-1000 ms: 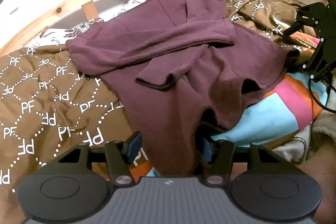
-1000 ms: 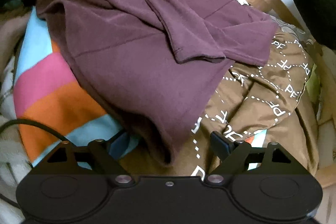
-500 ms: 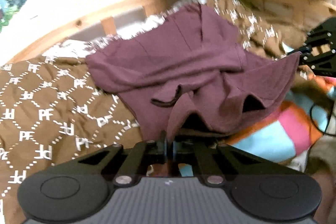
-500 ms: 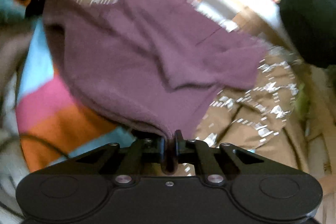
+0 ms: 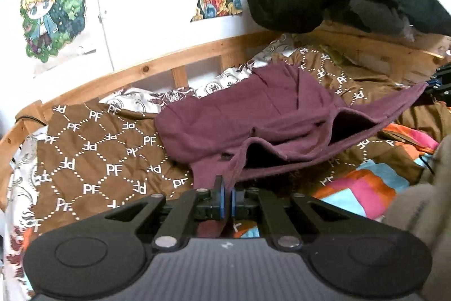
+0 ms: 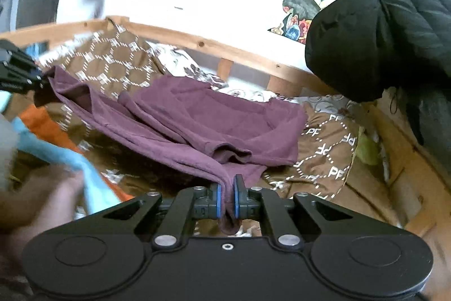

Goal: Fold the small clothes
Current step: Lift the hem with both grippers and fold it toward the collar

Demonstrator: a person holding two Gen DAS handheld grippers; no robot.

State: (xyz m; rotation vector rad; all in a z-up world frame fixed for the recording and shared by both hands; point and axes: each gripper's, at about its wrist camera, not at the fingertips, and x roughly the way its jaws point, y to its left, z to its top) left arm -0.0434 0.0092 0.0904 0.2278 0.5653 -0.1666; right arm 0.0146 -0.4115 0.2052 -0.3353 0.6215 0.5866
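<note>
Maroon fabric fills the middle of both views: a long-sleeved top (image 5: 253, 114) spread on a brown quilt (image 5: 93, 154) printed with white "PF" diamonds. Its near hem is raised off the bed, sagging between two pinched corners, so dark hollows open under the edge. The left gripper (image 5: 227, 199) is clamped on one corner at lower centre; the right gripper (image 6: 227, 198) is clamped on the other, cloth bunched between its blue pads.

"PF" across brown quilt (image 5: 112, 160)
</note>
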